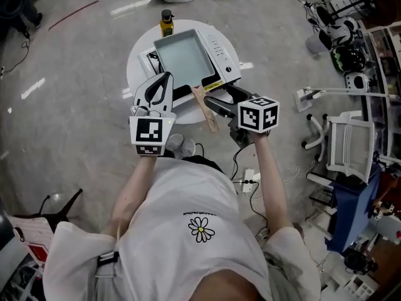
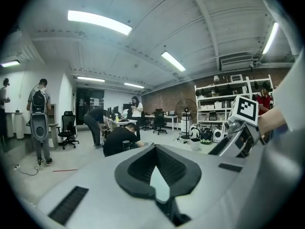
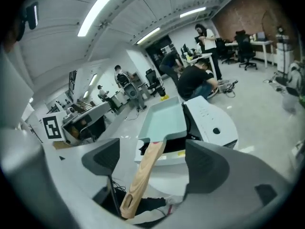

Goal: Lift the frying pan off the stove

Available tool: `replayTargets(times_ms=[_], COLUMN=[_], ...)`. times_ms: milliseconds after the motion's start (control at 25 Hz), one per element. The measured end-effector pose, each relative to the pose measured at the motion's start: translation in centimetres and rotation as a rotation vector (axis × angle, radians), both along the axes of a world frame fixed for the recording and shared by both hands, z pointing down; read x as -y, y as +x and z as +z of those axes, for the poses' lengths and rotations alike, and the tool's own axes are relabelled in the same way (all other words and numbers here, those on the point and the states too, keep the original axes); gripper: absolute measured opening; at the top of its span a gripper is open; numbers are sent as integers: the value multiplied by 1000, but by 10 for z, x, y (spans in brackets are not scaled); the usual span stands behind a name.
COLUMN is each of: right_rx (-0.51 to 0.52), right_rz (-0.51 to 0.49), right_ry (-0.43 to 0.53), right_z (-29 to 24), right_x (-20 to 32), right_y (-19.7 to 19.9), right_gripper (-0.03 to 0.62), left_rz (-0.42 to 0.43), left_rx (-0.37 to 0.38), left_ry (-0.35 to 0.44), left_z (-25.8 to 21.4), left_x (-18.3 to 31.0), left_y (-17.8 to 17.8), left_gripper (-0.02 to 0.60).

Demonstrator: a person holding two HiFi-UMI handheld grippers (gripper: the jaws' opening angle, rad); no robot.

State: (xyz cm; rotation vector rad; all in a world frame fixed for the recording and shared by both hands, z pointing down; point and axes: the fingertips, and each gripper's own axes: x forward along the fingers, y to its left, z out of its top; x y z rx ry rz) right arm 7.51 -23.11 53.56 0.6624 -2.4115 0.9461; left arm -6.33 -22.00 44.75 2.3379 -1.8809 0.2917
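A pale teal rectangular frying pan [image 1: 182, 55] sits on a white stove [image 1: 223, 54] on a round white table [image 1: 134, 64]. Its wooden handle [image 1: 205, 110] sticks out toward me. My right gripper [image 1: 222, 101] is open at the handle's end. In the right gripper view the handle [image 3: 143, 173] lies between the wide-apart jaws of this gripper [image 3: 152, 150], with no pad touching it; the pan [image 3: 164, 120] and stove [image 3: 214, 123] lie beyond. My left gripper [image 1: 160, 83] hovers over the table's near left edge, beside the pan. It [image 2: 156, 149] is shut on nothing and faces the room.
A small yellow bottle [image 1: 166, 22] stands at the table's far edge. A power strip and cables [image 1: 249, 182] lie on the floor near my feet. White stands and a chair frame [image 1: 351, 144] crowd the right. Several people work at desks far behind the table [image 3: 195, 75].
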Motion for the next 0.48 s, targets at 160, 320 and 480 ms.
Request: replayTargets(times_ms=[160,320,480], right_rx=[115,281,371], right_rz=[5,52,-60], right_ry=[-182,-390,-582], right_z=[25,40,54], right_x=[1,1,-15], right_y=[-8,-14,-24], right_gripper=[433,433,372], left_rz=[-35,-49,-66], left_rx=[-40,-63,-61], left_ry=[-45,-70,-88], left_z=[10,14,19], left_x=[-5,-9,-14], left_y=[-5,-4,-6], left_gripper=[-1,-1,-2])
